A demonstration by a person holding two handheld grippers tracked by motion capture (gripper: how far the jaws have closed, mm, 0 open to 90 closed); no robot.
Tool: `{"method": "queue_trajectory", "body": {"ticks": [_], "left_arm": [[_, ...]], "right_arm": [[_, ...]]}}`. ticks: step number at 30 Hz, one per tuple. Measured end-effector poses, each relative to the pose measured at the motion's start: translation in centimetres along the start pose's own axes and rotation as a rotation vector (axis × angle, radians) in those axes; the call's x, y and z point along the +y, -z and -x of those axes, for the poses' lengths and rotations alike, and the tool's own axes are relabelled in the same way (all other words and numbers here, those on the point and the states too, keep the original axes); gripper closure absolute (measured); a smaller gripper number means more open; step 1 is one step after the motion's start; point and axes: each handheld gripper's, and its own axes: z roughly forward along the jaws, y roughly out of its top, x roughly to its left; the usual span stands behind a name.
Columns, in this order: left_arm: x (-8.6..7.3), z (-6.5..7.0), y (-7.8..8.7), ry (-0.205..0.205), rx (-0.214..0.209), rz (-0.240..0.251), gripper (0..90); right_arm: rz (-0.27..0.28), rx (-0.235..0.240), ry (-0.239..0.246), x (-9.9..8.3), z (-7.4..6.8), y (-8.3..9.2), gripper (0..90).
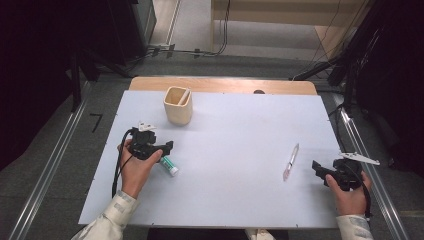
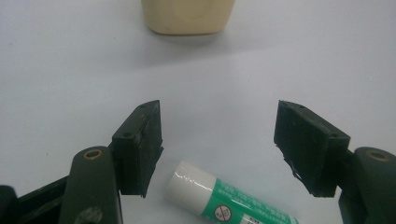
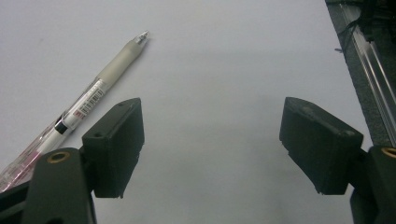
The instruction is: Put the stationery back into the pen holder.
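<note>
1. While the person's two sleeved forearms come in over the near edge of the white rectangular table top (image 1: 225,200), each hand holds a black two-jaw gripper low over it, well apart from the other.
2. On the person's left, the left gripper (image 2: 218,144) has its jaws spread wide and released; no pad presses on anything.
3. Lying flat on the white surface between those open jaws, closer to the left one but not touching it, is a small glue stick with a white cap and a green-and-white printed label (image 2: 224,198); its capped end points toward the tips of the jaws.
4. From above, that glue stick (image 1: 169,165) shows just beside the left gripper (image 1: 167,146), on the side toward the middle of the table, its body angled across the surface.
5. On the person's right, the right gripper (image 3: 211,144) also stands wide open, with bare table between its pads.
6. Just outside its left jaw lies a slim clear-barrelled pen with a pinkish rear end and a frosted grip (image 3: 88,100), tip pointing away from the person; it is not held.
7. In the high view the pen (image 1: 291,162) lies near the right gripper (image 1: 320,170), toward the table's middle.
8. Farther back, beyond the left gripper, stands an upright cream-coloured, rounded-square holder cup (image 1: 178,105) with a pale stick-like item leaning inside.
9. Beyond the white sheet a strip of wooden table edge (image 1: 220,84) shows.
</note>
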Motion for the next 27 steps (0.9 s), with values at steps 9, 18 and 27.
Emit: {"method": "queue_trajectory", "body": {"ticks": [9, 18, 27], "left_arm": [[-0.7, 0.1, 0.2, 0.018, 0.012, -0.005, 32.6], [-1.3, 0.3, 0.4, 0.014, 0.044, -0.019, 32.6], [-1.9, 0.4, 0.5, 0.02, 0.073, -0.031, 32.6]], "right_arm": [[0.001, 0.002, 0.0, 0.0, 0.0, 0.1, 20.7], [0.005, 0.004, -0.004, 0.1, 0.1, 0.1, 20.7], [0.008, 0.015, -0.003, 0.1, 0.1, 0.2, 20.6]]}}
